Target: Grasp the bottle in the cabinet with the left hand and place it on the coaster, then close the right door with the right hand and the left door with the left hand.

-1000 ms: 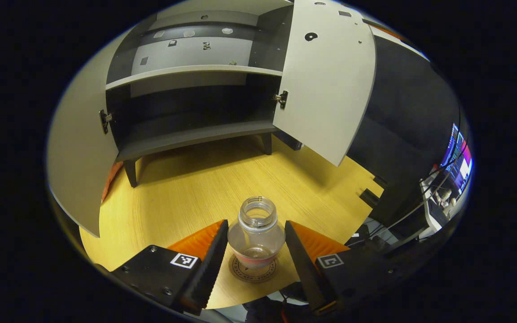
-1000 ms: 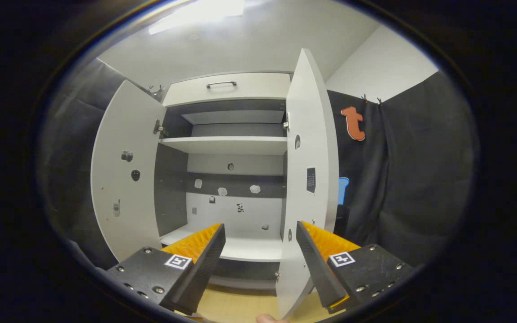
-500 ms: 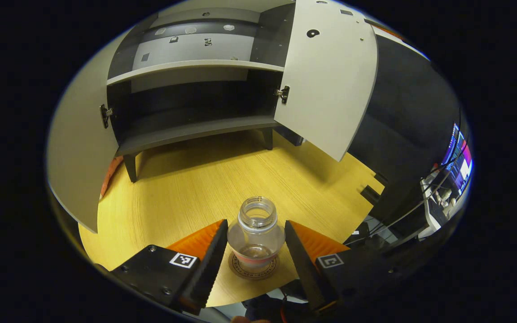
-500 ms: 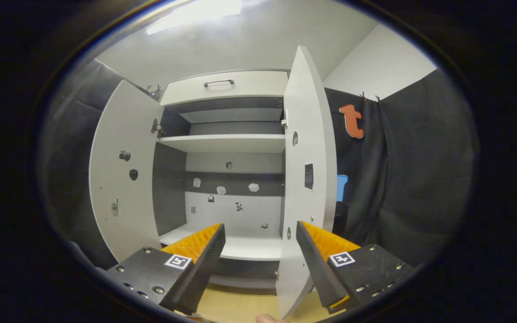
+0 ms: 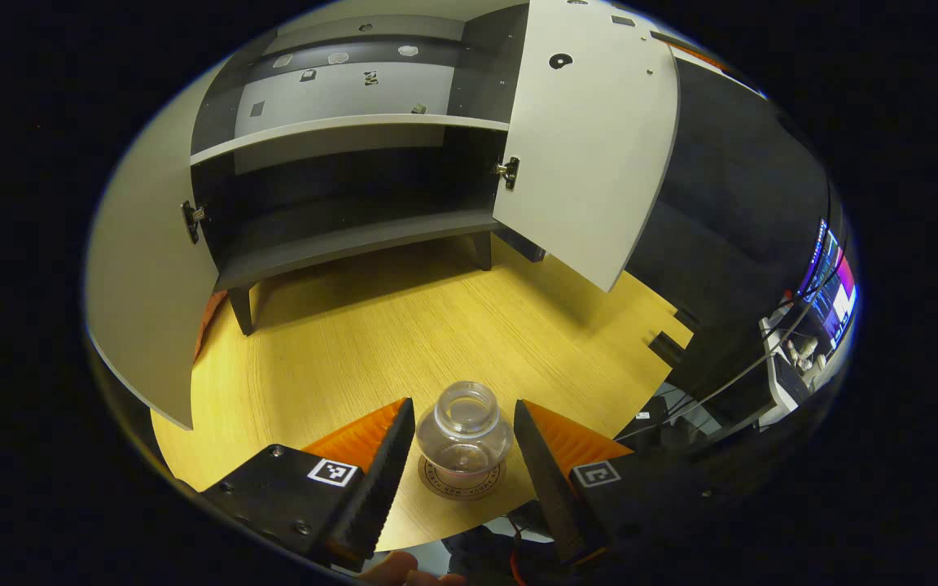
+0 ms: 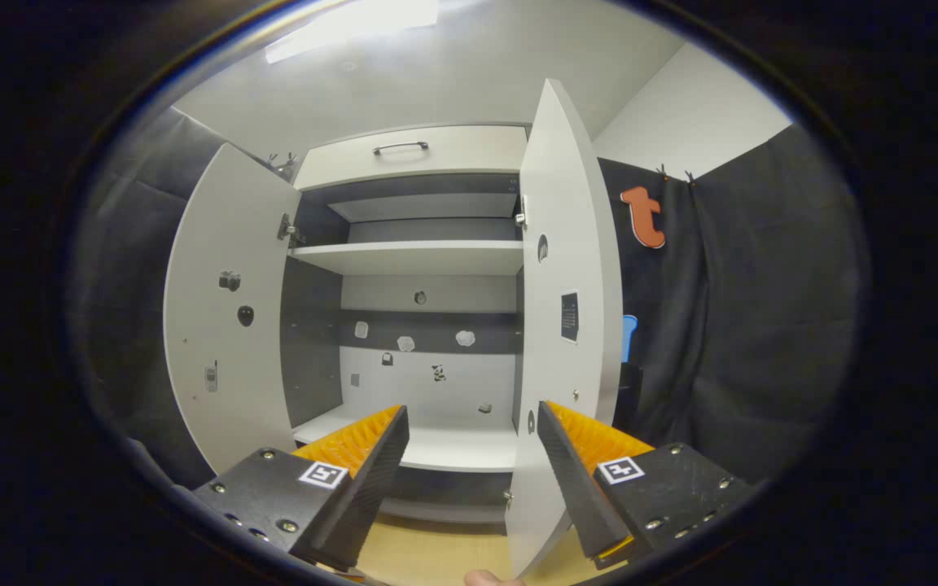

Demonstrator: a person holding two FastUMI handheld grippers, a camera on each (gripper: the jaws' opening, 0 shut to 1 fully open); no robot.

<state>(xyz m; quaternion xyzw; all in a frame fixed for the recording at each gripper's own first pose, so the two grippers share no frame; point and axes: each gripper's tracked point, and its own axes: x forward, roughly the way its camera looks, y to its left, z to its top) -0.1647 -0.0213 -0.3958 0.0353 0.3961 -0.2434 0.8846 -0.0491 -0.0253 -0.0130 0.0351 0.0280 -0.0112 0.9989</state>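
No legible text. The coaster [image 5: 461, 478] carries a ring of lettering around its rim, too small to read. Square black-and-white coded markers sit on both gripper bodies, at 7 and 5 o'clock in each view. A dark printed patch on the right door [image 6: 569, 316] is unreadable.

In the left gripper view, a bottle [image 5: 464, 423] stands on a coaster [image 5: 461, 479] at lower centre of the bench [image 5: 404, 325], between the spread fingers of the left hand-held gripper [image 5: 459, 468]. Behind it, in the upper frame, the cabinet [image 5: 347, 195] stands on the bench, left door [image 5: 143, 268] and right door [image 5: 591, 146] swung open. In the right gripper view, the right hand-held gripper [image 6: 473, 480] fills the lower centre, before the right door's edge.
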